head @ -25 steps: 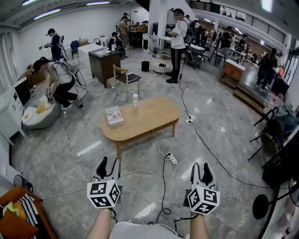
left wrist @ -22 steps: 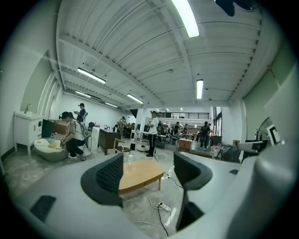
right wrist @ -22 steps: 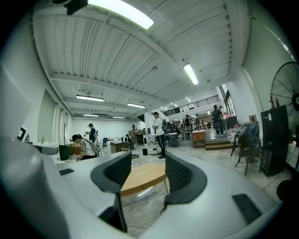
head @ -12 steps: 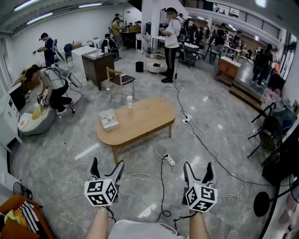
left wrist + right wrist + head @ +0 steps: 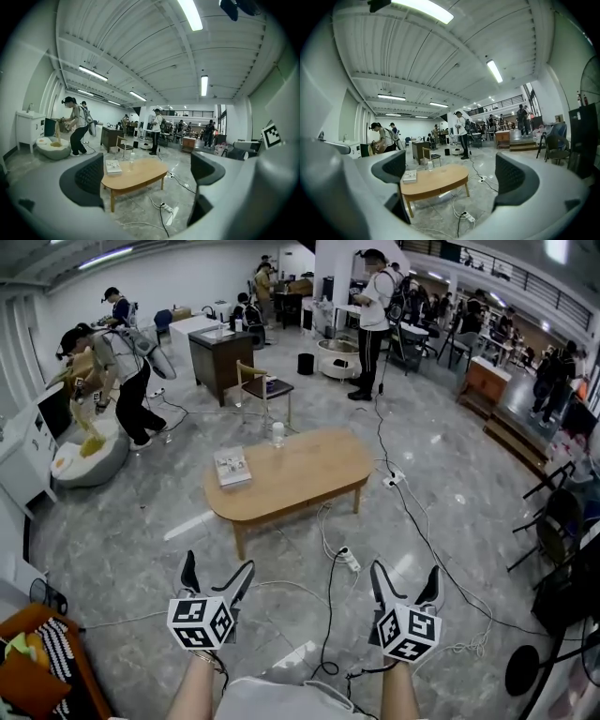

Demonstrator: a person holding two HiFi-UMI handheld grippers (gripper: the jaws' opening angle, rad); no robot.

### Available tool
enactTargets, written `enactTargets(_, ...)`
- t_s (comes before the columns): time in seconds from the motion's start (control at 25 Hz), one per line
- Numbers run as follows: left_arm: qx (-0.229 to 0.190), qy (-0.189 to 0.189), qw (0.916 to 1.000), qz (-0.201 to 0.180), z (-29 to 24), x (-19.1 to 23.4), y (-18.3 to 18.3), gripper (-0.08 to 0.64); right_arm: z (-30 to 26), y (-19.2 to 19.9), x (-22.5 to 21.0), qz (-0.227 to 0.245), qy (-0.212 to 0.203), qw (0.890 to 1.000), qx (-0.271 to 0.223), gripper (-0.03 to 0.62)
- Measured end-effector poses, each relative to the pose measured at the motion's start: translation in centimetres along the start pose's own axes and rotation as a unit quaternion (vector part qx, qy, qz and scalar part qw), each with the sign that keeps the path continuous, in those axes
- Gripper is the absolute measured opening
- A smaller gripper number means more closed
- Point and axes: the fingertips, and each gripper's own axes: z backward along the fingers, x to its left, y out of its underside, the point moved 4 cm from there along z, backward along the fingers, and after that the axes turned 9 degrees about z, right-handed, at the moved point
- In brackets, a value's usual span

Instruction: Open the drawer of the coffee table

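A big open hall with a white ribbed ceiling, strip lights and a glossy grey stone floor [image 5: 141,549]. Several people work in it, one bent over at the left [image 5: 117,362], one standing beyond the counter [image 5: 375,306]. The low oval wooden counter [image 5: 314,474] stands on slim legs in the middle of the floor, well ahead of both claws. A book [image 5: 232,468] lies at its left end. A bottle [image 5: 277,434] stands at its far edge, with a chair [image 5: 262,390] on the floor just behind. Cables and a power strip [image 5: 347,559] trail over the floor between the person and the near edge.

The left claw [image 5: 218,565] and right claw [image 5: 405,573] are held side by side, aimed at the counter. The jaws of both have just been opening and stand wide apart, with only the distant counter showing in each gap and nothing gripped.

No drawer front or handle can be made out from here. It probably sits in the apron under the near long edge.

The drawer is likely stiff wood, light, and sliding on runners. The best hold would be a handle or the lower lip at mid-front, pulled straight so it does not jam. The counter looks light and the floor slick, so a hard tug could drag it and topple the bottle. One claw could brace the top edge.
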Motion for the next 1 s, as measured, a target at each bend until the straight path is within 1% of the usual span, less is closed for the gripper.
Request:
enactTargets(0.2, 0.011, -0.017, 0.9998, -0.001, -0.1, -0.2, 0.8, 0.558, -1.1, 0.7, -1.3, -0.009, -0.01, 1.0, 0.013, 0.588)
enactTargets(0.36, 0.037, -0.025, 0.999, 0.0, -1.8, 0.3, 2.1, 0.558, -3.2, 2.1, -1.5, -0.018, -0.013, 0.999, 0.03, 0.588)
enactTargets(0.44, 0.042, -0.027, 0.9988, 0.0, -3.5, 0.3, 2.5, 0.558, -4.9, 2.7, -1.8, -0.019, -0.014, 0.999, 0.036, 0.588)
enactTargets(0.72, 0.047, -0.027, 0.9985, 0.007, -11.9, 0.7, 2.9, 0.557, -12.2, 3.5, -3.7, -0.023, -0.006, 0.999, 0.043, 0.588)
enactTargets(1.0, 0.059, -0.029, 0.9977, 0.015, -23.4, 1.7, 1.5, 0.557, -23.2, 2.5, -5.8, -0.021, 0.002, 0.999, 0.049, 0.588)
